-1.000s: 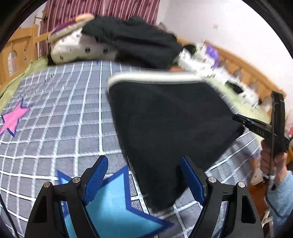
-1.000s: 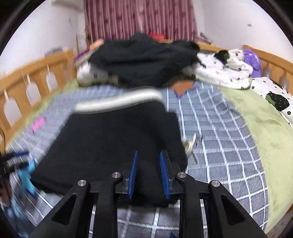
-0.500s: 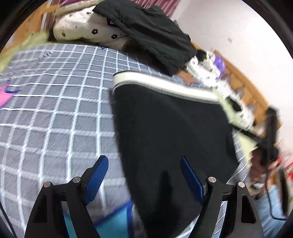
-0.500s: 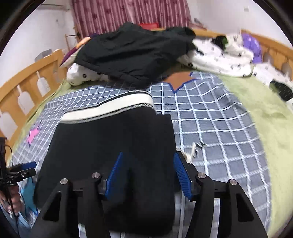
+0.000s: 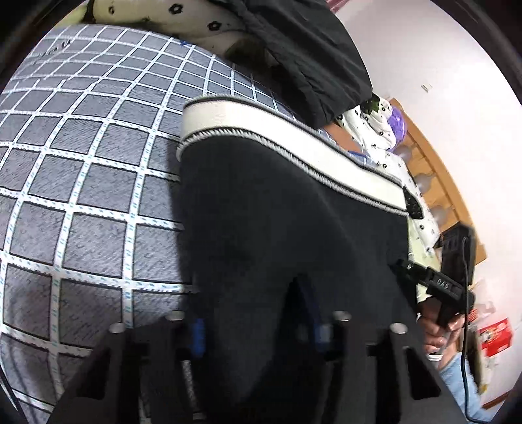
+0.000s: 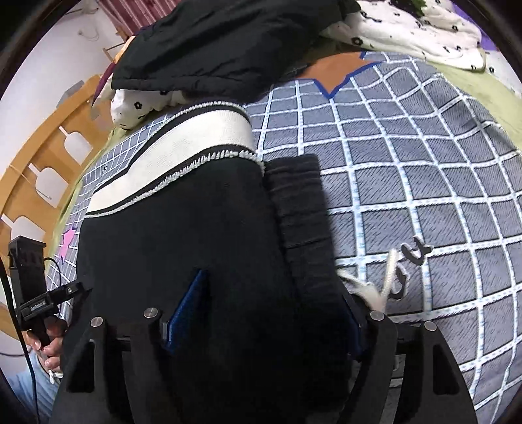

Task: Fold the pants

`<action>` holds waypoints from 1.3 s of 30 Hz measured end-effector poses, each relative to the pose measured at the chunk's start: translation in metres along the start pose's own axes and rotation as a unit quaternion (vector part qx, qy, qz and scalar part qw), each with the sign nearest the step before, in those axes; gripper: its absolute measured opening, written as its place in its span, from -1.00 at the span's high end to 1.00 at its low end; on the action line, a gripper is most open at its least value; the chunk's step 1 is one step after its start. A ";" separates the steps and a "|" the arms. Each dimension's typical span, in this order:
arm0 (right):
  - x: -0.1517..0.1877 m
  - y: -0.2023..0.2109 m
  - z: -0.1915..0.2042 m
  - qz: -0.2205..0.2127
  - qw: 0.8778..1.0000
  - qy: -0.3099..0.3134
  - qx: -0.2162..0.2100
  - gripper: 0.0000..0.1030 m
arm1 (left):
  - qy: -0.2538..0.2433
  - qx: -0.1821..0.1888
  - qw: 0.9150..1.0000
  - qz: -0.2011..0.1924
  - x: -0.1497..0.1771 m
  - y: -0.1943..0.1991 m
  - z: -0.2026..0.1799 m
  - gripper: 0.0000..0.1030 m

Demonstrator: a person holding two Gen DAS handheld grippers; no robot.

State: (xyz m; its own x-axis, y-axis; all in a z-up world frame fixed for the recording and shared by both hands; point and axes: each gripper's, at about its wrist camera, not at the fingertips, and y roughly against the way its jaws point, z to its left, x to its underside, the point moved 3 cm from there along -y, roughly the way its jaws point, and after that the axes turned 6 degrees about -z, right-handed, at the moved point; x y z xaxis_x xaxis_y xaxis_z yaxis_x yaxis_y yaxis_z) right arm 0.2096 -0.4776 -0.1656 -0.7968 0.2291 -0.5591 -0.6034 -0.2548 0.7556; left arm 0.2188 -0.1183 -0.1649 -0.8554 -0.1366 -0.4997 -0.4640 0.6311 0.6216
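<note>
Folded black pants (image 5: pixel 280 208) lie on a grey bedspread (image 5: pixel 81 182) with a white grid, waistband at the far end and the fold line at the near end, so the long axis runs near to far. The white waistband (image 5: pixel 277 137) has a dark stripe along its top and a stitched lower border; in the right wrist view it (image 6: pixel 182 153) slants down to the left. A ribbed dark cuff (image 6: pixel 297 202) shows along the right side of the pants, and a white drawstring (image 6: pixel 375 287) trails onto the bedspread beside it.

Left gripper (image 5: pixel 257 329): jaws closing, with the near edge of the pants between the blue pads. Right gripper (image 6: pixel 264 313): jaws opening, spread wide, black cloth lying between them.

Open room: bare bedspread to the left of the pants and a wide stretch to the right. At the far end, a heap of black clothing (image 6: pixel 222 45) and a white flower-print quilt (image 6: pixel 417 29) lie close behind the waistband. A wooden bed rail (image 6: pixel 42 159) bounds the left side.

Writing: dark cursive letters (image 6: pixel 411 267) on the bedspread, reading roughly "ou".
</note>
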 end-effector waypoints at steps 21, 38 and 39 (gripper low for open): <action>0.027 -0.017 0.173 -0.074 0.993 -0.011 -0.093 0.44 | -0.067 -0.143 0.987 -0.005 -0.046 0.105 0.121 0.24; -0.032 -0.047 0.197 -0.057 0.996 0.070 0.010 0.75 | -0.137 -0.182 0.972 -0.062 -0.037 0.156 0.100 -0.22; -0.036 -0.025 0.192 -0.080 0.995 0.050 -0.040 0.74 | -0.146 -0.179 0.970 -0.071 -0.036 0.161 0.098 -0.23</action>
State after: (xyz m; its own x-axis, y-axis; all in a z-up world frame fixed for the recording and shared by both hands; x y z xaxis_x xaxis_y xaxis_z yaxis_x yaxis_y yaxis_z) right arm 0.2599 -0.2987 -0.0987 -0.6873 0.1785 -0.7041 -0.7198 -0.2973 0.6272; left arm 0.1970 0.0630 -0.1058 -0.6992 0.0526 -0.7130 -0.6676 0.3089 0.6775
